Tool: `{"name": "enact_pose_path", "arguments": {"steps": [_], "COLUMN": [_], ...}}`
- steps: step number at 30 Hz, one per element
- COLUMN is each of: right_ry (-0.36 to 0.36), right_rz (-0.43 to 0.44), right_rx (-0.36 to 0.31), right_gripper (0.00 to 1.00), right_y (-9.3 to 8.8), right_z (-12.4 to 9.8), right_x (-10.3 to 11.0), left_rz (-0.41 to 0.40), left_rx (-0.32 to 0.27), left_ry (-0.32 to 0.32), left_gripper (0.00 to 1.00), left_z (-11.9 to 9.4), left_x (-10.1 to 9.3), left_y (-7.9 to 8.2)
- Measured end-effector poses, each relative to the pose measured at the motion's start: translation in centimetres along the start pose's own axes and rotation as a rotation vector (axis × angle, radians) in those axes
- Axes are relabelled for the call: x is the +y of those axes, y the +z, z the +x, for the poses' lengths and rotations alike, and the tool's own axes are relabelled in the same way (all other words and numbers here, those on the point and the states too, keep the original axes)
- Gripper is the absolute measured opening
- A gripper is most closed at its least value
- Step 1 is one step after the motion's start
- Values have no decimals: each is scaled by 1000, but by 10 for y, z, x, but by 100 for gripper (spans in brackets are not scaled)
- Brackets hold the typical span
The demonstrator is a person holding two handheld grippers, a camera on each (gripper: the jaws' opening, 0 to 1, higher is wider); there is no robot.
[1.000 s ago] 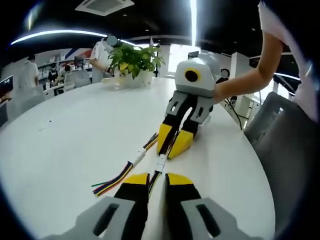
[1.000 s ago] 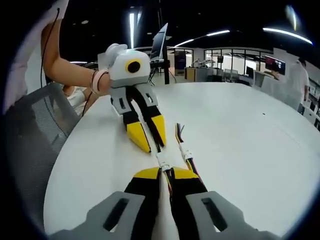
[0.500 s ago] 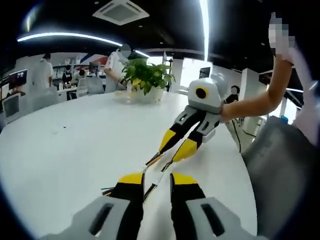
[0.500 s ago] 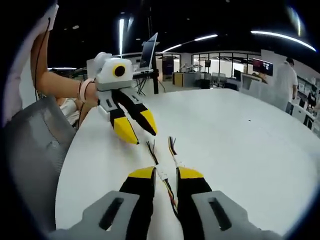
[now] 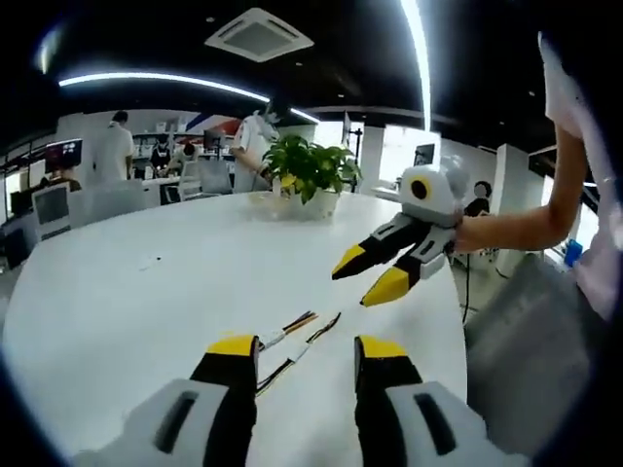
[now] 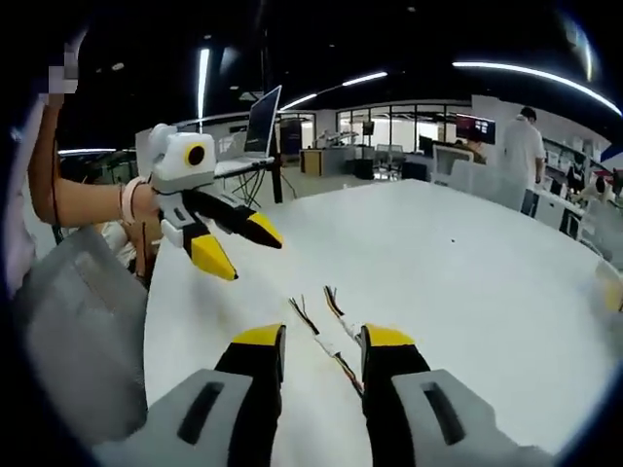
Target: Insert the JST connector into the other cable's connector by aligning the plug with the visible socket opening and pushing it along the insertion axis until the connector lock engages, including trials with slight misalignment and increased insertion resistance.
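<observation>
Both tools (image 5: 304,347) (image 6: 322,338) open, raised above cables (image 5: 297,340) on table (image 5: 146,292).

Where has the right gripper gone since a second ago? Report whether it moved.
Yes. In the left gripper view the right gripper has lifted off the cables on the table and opened; it now hangs above them, below the plant.

Bright ceiling strip lights (image 5: 421,49) glare on the white table (image 5: 146,302); fisheye edges bend and darken.

Two cables (image 6: 326,326) lie on the white table (image 6: 467,282) beyond the right gripper's (image 6: 321,341) parted, empty jaws.
</observation>
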State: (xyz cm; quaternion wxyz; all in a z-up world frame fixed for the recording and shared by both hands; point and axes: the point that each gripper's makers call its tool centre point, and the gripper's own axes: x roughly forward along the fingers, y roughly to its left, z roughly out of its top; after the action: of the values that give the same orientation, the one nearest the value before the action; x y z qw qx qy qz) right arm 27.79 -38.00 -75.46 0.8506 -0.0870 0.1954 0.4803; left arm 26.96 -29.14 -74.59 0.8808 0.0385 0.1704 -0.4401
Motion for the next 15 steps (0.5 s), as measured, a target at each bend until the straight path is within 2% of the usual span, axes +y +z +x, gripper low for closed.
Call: {"name": "enact_pose_path", "arguments": {"steps": [2, 4, 8, 11, 15], "right_ry": [-20, -36, -49, -80, -79], "right_rz": [23, 30, 57, 57, 66], "right_rx": [-6, -6, -2, 18, 32], "right_gripper": [30, 31, 34, 34, 36], "right_y": [3, 4, 5, 3, -1], "right_z": [-6, -11, -16, -19, -27], "right_x": [0, 0, 6, 7, 14], "left_rz": [42, 21, 0, 36, 13], "left_rx": [-36, -41, -31, -52, -40], "left_ry": [12, 12, 53, 114, 138], "left_gripper": [32, 29, 37, 36, 41], "left_z": [-6, -11, -20, -30, -42], "left_x": [-3, -6, -9, -5, -7], "left_y": [6, 7, 4, 7, 4]}}
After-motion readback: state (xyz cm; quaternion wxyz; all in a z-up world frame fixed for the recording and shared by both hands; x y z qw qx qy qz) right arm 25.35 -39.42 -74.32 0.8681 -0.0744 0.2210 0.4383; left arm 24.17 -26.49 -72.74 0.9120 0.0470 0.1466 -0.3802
